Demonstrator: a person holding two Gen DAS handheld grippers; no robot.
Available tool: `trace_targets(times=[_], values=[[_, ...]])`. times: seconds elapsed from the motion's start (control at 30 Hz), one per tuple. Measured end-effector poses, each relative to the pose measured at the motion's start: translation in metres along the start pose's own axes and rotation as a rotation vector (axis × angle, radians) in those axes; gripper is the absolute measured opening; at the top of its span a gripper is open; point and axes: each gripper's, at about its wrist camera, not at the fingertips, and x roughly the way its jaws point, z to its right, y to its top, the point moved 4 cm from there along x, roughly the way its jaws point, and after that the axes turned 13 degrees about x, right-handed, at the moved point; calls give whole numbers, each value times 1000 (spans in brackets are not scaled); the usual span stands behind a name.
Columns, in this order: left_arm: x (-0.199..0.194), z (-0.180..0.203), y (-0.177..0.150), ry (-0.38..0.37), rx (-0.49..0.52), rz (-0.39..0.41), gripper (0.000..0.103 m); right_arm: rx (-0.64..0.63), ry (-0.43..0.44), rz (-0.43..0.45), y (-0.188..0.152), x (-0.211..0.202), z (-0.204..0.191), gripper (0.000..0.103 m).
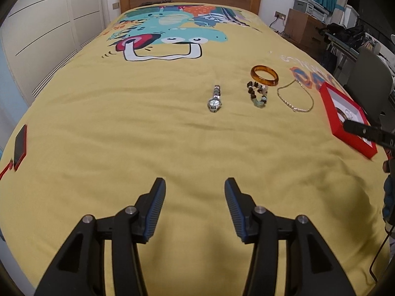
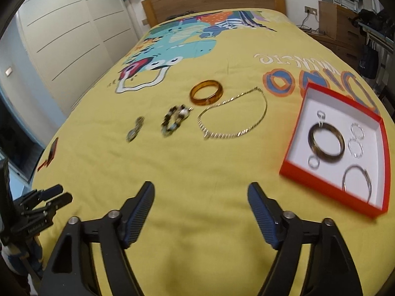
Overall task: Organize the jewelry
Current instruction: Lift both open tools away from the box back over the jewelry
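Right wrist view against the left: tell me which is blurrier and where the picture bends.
Right wrist view: motion-smeared, the watch and bead bracelet streaked, the red box soft. Left wrist view: sharper, the watch crisp, only the box at the edge smeared. Both: fisheye bows the bed, corners dark.

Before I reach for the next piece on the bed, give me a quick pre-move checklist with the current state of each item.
1. Left gripper empty, jaws apart: ok.
2. Right gripper empty, jaws apart: ok.
3. Red box open, white floor has free space beside the dark bangle and the rings: ok.
4. Loose pieces lie apart on the bedspread: watch clear of beaded bracelet: ok.
5. Amber bangle clear of chain necklace: not ok, they meet or overlap at the bangle's near edge.
6. Chain free of knots: cannot tell.
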Motion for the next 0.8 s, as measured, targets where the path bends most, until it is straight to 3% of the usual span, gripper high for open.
trace_targets(times=[0.33, 0.57, 0.8], values=[[43, -4, 40, -12, 16, 4, 48, 50, -30, -4, 45, 42, 10, 83], [71, -7, 74, -25, 30, 14, 48, 39, -10, -18, 47, 61, 2, 83], [89, -5, 96, -46, 40, 29, 48, 69, -50, -33, 52, 81, 8, 83]])
